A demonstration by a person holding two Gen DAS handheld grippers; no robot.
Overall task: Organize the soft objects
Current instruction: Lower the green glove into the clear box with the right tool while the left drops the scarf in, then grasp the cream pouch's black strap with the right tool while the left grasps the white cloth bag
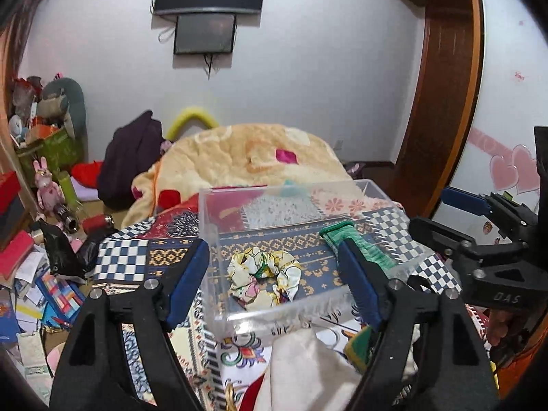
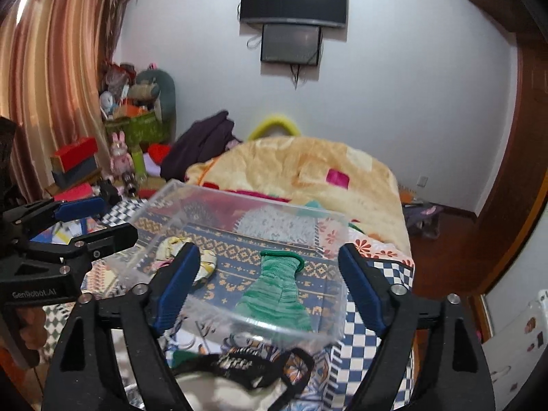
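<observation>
A clear plastic box point(image 1: 219, 219) stands on the patterned bedspread; it also shows in the right wrist view point(image 2: 171, 193). Inside lie a floral scrunchie point(image 1: 263, 275) at the left and a green knitted sock point(image 1: 370, 253) at the right. The scrunchie point(image 2: 205, 260) and sock point(image 2: 277, 287) show in the right wrist view too. My left gripper point(image 1: 274, 274) is open and empty, above the box's near edge. My right gripper point(image 2: 270, 284) is open and empty over the sock. A black lacy band point(image 2: 246, 366) and a white cloth point(image 1: 308, 370) lie in front of the box.
A yellow quilt point(image 1: 239, 157) is heaped behind the box. A dark garment point(image 1: 130, 157) lies at the far left of the bed. Boxes, toys and papers point(image 1: 37, 257) clutter the floor on the left. A wooden wardrobe point(image 1: 445, 85) stands at the right.
</observation>
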